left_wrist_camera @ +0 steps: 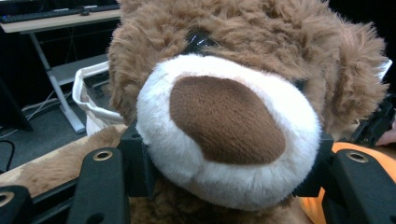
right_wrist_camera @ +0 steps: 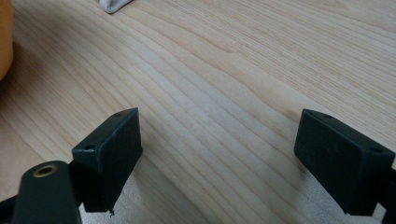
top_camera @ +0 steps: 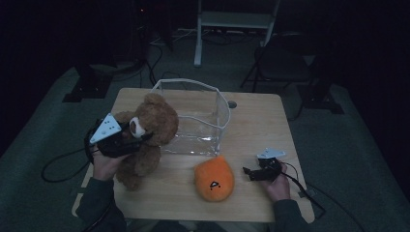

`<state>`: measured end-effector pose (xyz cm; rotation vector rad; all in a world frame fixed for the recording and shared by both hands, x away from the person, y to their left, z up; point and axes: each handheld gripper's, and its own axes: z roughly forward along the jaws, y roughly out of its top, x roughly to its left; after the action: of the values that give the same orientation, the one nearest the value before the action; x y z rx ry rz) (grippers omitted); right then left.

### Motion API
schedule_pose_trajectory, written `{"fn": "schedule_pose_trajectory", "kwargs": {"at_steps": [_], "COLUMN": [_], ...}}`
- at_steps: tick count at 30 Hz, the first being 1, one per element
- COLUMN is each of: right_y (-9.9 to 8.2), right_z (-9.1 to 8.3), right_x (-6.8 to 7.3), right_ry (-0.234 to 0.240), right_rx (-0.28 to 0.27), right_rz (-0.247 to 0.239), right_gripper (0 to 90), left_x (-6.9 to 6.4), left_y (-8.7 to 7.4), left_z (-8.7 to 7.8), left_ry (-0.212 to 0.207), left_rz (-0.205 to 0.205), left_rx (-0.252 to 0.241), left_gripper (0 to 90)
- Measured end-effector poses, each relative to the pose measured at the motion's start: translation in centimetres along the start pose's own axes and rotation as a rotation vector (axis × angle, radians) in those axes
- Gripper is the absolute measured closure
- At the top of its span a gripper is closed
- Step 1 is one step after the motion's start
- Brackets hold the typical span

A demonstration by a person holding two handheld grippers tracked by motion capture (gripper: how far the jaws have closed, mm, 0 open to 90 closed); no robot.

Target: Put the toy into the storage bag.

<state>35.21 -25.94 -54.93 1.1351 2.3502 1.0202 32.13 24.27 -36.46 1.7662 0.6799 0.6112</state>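
A brown teddy bear (top_camera: pixel 147 135) hangs at the table's left, its legs near the wood. My left gripper (top_camera: pixel 138 137) is shut on the bear's white muzzle (left_wrist_camera: pixel 224 126); in the left gripper view both black pads press into the sides of the snout. An orange plush toy (top_camera: pixel 214 179) lies on the table near the front middle. My right gripper (top_camera: pixel 247 171) rests low at the front right, to the right of the orange plush. Its jaws stand wide open over bare wood (right_wrist_camera: pixel 224 93) with nothing between them.
A clear bin with a white rim (top_camera: pixel 193 116) stands at the back middle of the wooden table (top_camera: pixel 256 125), just right of the bear. A sliver of the orange plush (right_wrist_camera: pixel 4 42) shows at the left edge of the right gripper view. Chairs and stands surround the table in the dark.
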Motion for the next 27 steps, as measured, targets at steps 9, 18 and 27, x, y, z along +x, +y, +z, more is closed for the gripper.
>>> {"fn": "schedule_pose_trajectory", "kwargs": {"at_steps": [9, 18, 27], "right_y": [0.0, 0.0, 0.0], "right_z": [0.0, 0.0, 0.0], "right_x": [0.0, 0.0, 0.0], "right_ry": [0.000, 0.000, 0.000], "right_rx": [0.000, 0.000, 0.000], "right_rz": [0.000, 0.000, 0.000], "right_gripper": [14.3, 14.4, 14.3], "left_x": [0.1, 0.2, 0.5], "left_y": [1.4, 3.3, 4.8], "left_z": [-0.2, -0.5, -0.7], "left_ry": [0.025, 0.043, 0.053], "left_rz": [-0.002, 0.017, 0.035], "left_rx": [-0.023, -0.049, -0.070], "left_gripper": [39.5, 39.6, 39.5]}}
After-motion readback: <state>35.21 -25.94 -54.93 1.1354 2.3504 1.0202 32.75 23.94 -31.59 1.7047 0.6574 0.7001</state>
